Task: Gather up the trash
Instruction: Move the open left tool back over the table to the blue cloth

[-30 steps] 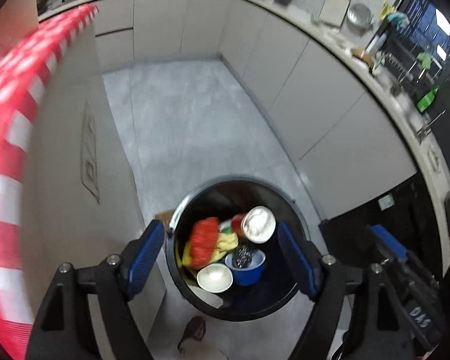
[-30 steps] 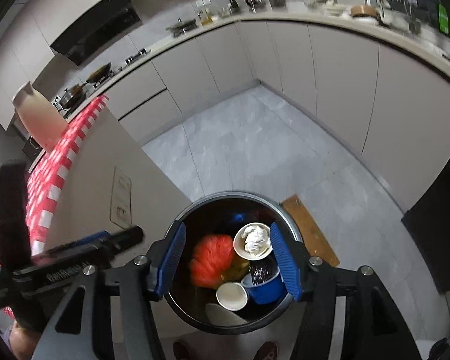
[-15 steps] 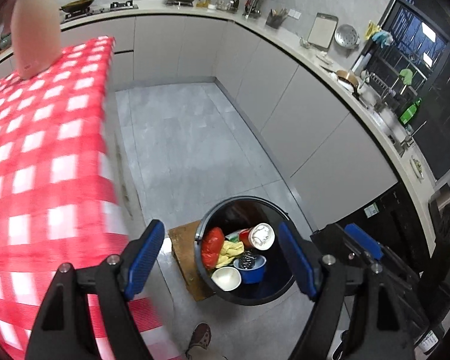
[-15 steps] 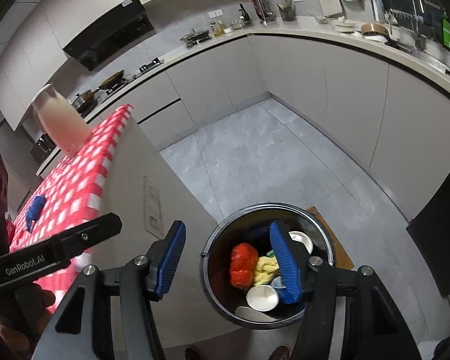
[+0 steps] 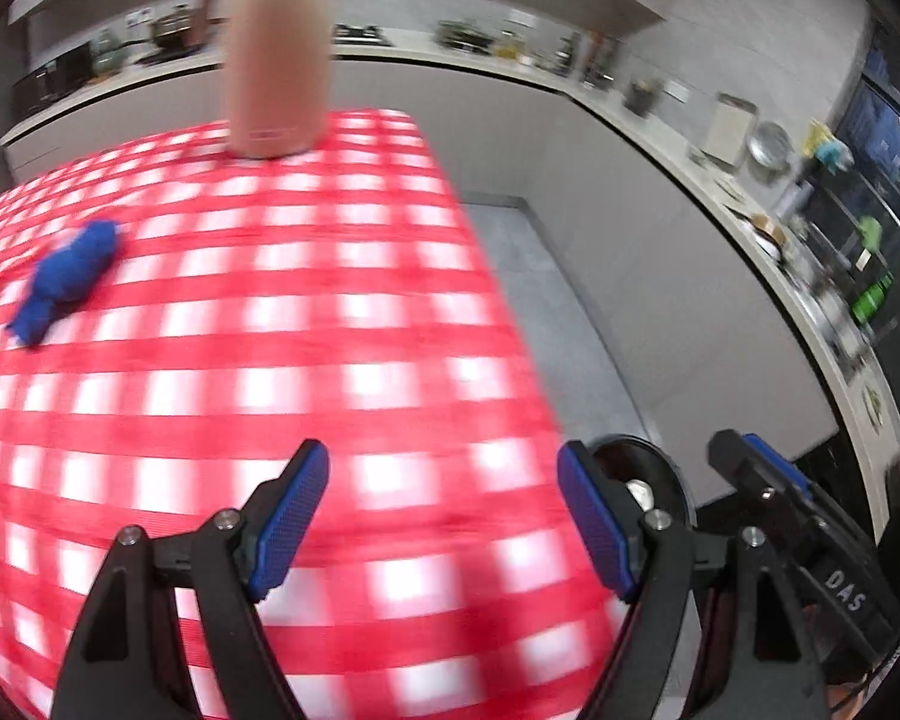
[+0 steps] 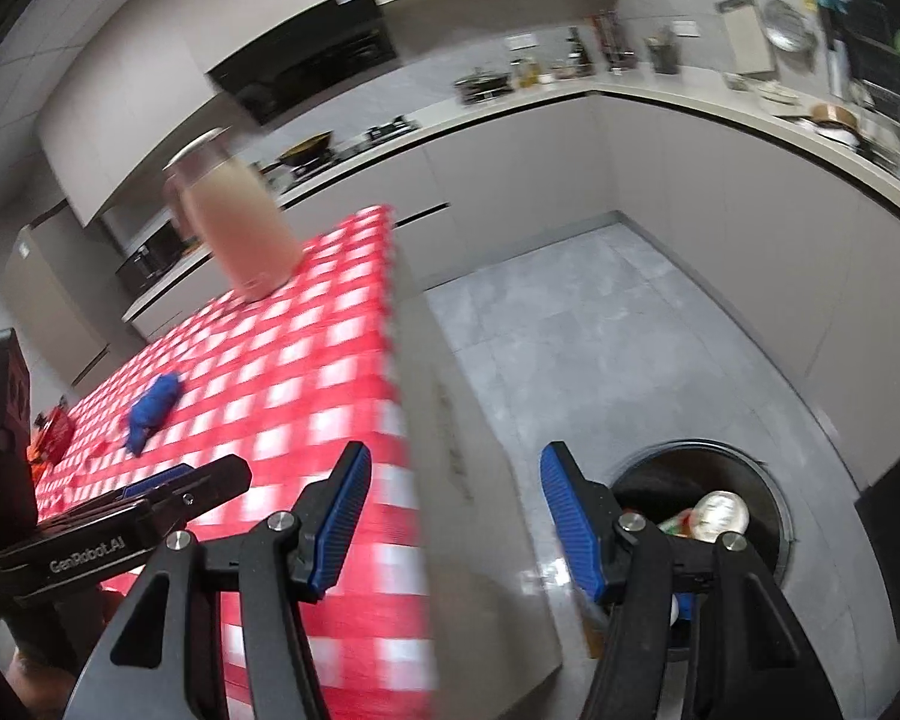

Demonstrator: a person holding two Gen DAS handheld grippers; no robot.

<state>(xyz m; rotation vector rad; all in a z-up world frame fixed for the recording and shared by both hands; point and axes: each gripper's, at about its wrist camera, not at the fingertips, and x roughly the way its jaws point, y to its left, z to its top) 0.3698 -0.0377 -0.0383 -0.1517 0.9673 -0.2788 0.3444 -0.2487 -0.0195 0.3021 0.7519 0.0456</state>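
Observation:
A crumpled blue piece of trash (image 5: 66,282) lies on the red-and-white checked table (image 5: 306,324), far left of my left gripper (image 5: 441,510), which is open and empty above the table's near right corner. The blue trash also shows in the right wrist view (image 6: 153,399). My right gripper (image 6: 450,516) is open and empty beside the table edge (image 6: 399,396). The black trash bin (image 6: 762,480) stands on the floor to the lower right, holding a white cup and other trash. Its rim peeks out in the left view (image 5: 648,450).
A tall beige jug (image 5: 276,60) stands at the table's far end. A red packet (image 6: 51,432) lies at the table's left edge. Grey kitchen cabinets (image 6: 720,192) and a cluttered counter curve around the grey tiled floor (image 6: 600,324).
Both grippers have risen and swung left from over the bin to the table. The bin has slid to the lower right of both views. The blue trash and jug have come into view.

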